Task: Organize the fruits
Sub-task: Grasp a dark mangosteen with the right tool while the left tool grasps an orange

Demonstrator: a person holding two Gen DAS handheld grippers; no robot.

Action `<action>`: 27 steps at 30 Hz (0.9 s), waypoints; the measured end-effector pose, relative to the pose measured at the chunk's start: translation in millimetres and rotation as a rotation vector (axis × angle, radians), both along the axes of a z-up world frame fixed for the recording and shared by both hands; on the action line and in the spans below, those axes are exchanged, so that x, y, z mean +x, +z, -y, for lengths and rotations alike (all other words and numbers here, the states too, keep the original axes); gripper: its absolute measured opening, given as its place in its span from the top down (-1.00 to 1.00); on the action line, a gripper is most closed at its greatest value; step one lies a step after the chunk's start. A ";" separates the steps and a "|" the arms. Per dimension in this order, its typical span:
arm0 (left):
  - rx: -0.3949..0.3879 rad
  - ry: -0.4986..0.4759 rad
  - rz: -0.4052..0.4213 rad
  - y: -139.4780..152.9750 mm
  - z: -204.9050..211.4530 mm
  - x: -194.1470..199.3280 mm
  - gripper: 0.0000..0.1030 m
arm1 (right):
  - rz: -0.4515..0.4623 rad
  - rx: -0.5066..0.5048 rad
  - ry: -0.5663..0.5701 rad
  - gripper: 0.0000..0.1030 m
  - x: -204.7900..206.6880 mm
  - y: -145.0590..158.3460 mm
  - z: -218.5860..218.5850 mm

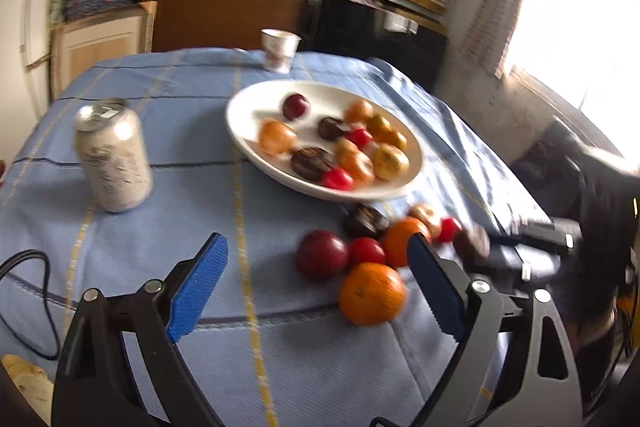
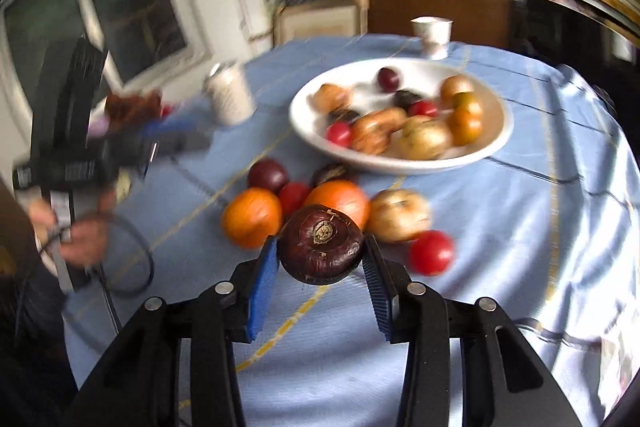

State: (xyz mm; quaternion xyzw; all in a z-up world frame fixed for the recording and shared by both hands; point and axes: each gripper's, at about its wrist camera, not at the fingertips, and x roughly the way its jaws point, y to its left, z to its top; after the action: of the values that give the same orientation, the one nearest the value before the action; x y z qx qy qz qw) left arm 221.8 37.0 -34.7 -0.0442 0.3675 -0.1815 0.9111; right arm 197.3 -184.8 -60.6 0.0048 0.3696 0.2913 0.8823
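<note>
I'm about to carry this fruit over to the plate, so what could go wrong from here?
The right gripper pinches the round dark fruit only at its sides, so it may slip out. The white plate is already crowded, so a dropped fruit could roll off. The open left gripper hangs beside the loose oranges and could knock them.

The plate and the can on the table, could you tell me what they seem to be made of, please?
The plate looks like glazed white ceramic, smooth and faintly glossy, though plastic is possible. The can looks like aluminium: a shiny silver top with a pull tab, its wall printed pale.
</note>
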 end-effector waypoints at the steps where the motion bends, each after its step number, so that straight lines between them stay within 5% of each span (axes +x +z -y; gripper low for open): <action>1: 0.001 -0.037 -0.014 -2.5 5.9 -1.3 -0.62 | 0.001 0.021 -0.024 0.16 1.4 1.6 7.1; 6: 0.043 -0.155 -0.061 -15.5 31.6 -10.2 -0.45 | -0.014 0.031 -0.054 0.16 4.5 -1.2 14.6; 12: 0.037 -0.161 -0.126 -27.5 35.4 -7.5 -0.28 | 0.003 0.015 -0.033 0.16 0.0 -0.1 8.4; 27: 0.110 -0.187 -0.169 -41.9 65.6 -0.4 -0.24 | 0.006 0.019 -0.031 0.16 -0.8 -0.2 7.1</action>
State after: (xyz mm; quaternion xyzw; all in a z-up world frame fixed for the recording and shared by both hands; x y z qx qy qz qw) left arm 221.4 -28.6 -76.6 0.0253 0.4550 -0.2409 0.8569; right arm 196.5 -191.9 -60.8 0.0179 0.3641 0.2810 0.8878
